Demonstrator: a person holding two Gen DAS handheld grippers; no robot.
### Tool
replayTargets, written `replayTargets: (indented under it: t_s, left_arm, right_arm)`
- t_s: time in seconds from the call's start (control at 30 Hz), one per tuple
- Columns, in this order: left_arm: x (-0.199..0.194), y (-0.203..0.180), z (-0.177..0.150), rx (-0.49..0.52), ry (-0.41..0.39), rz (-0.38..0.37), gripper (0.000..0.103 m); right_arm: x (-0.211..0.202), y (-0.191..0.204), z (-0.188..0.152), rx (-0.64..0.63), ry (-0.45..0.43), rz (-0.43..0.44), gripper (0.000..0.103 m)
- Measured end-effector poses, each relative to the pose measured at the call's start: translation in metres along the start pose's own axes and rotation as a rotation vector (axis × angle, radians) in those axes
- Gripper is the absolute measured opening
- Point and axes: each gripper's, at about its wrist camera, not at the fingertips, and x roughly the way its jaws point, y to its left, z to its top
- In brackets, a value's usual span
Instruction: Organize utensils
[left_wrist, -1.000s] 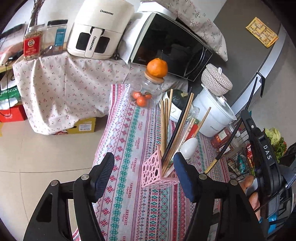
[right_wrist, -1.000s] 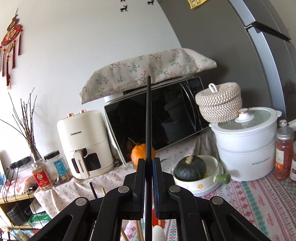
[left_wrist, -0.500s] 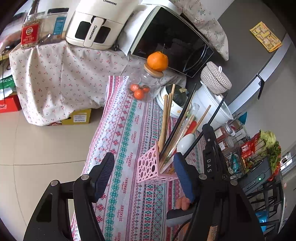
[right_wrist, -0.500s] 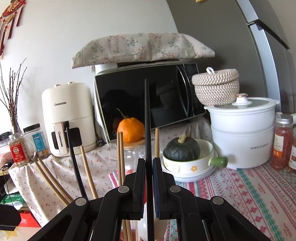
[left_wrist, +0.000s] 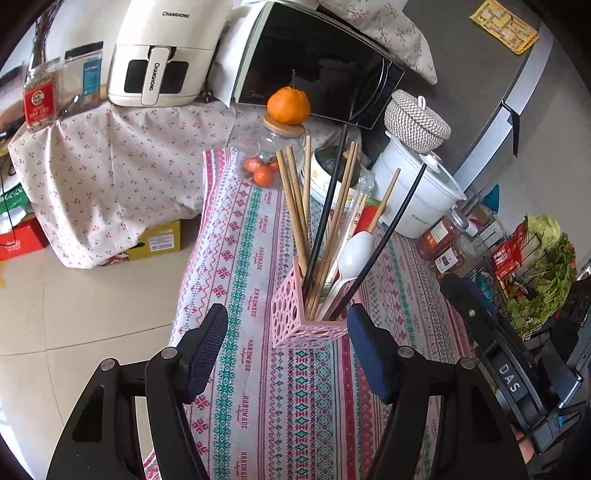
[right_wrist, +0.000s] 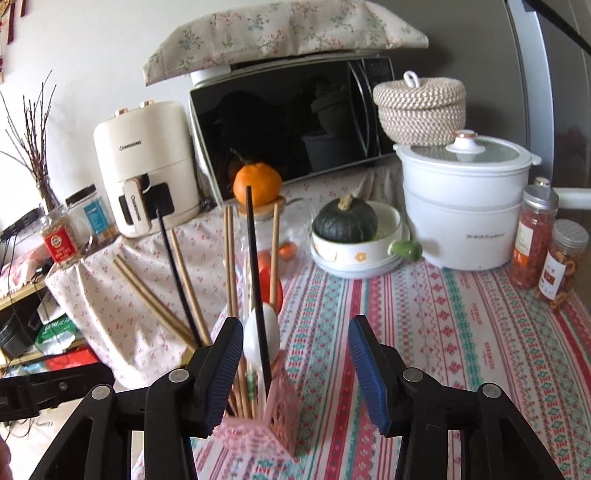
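A pink perforated utensil holder (left_wrist: 295, 317) stands on the patterned table runner (left_wrist: 243, 369). It holds several wooden chopsticks (left_wrist: 295, 199), two black chopsticks (left_wrist: 384, 240) and a white spoon (left_wrist: 352, 254). My left gripper (left_wrist: 288, 354) is open and empty, just in front of the holder. My right gripper (right_wrist: 295, 362) is open and empty, right above the holder (right_wrist: 273, 417). One black chopstick (right_wrist: 256, 280) stands in the holder between its fingers, closer to the left one. The right gripper also shows at the right of the left wrist view (left_wrist: 498, 354).
Behind the holder stand a glass jar with an orange on its lid (left_wrist: 288, 105), a bowl with a dark squash (right_wrist: 347, 221), a white pot (right_wrist: 465, 206), a microwave (right_wrist: 295, 122) and an air fryer (right_wrist: 147, 166). Spice jars (right_wrist: 535, 236) stand at the right. The table edge and floor (left_wrist: 92, 295) lie to the left.
My right gripper has opened and let go of the black chopstick, which now stands in the pink holder. The right gripper has drawn back to the right in the left wrist view.
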Motion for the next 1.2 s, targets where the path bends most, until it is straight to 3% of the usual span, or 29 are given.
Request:
replayTargets:
  t_s: [0.1, 0.2, 0.3, 0.57, 0.8, 1.2]
  left_arm:
    - [-0.003, -0.014, -0.01, 0.056, 0.005, 0.025, 0.079]
    - [-0.007, -0.035, -0.023, 0.157, -0.014, 0.065, 0.085]
    - [-0.01, -0.053, -0.035, 0.233, -0.011, 0.084, 0.085]
    - [-0.036, -0.068, -0.047, 0.263, -0.106, 0.188, 0.088]
    - [-0.04, -0.078, -0.055, 0.271, -0.108, 0.177, 0.089]
    - [-0.035, -0.08, -0.056, 0.271, -0.104, 0.191, 0.092]
  right_arm:
    - [-0.021, 0.0, -0.014, -0.009, 0.126, 0.075, 0.064]
    - [-0.042, 0.006, -0.035, -0.075, 0.14, 0.053, 0.074]
    - [-0.052, 0.007, -0.044, -0.088, 0.153, 0.038, 0.074]
    - [-0.074, -0.011, -0.039, -0.012, 0.134, 0.023, 0.09]
    - [-0.075, -0.017, -0.038, -0.001, 0.137, -0.006, 0.098]
    - [-0.074, -0.014, -0.04, -0.022, 0.143, -0.062, 0.102]
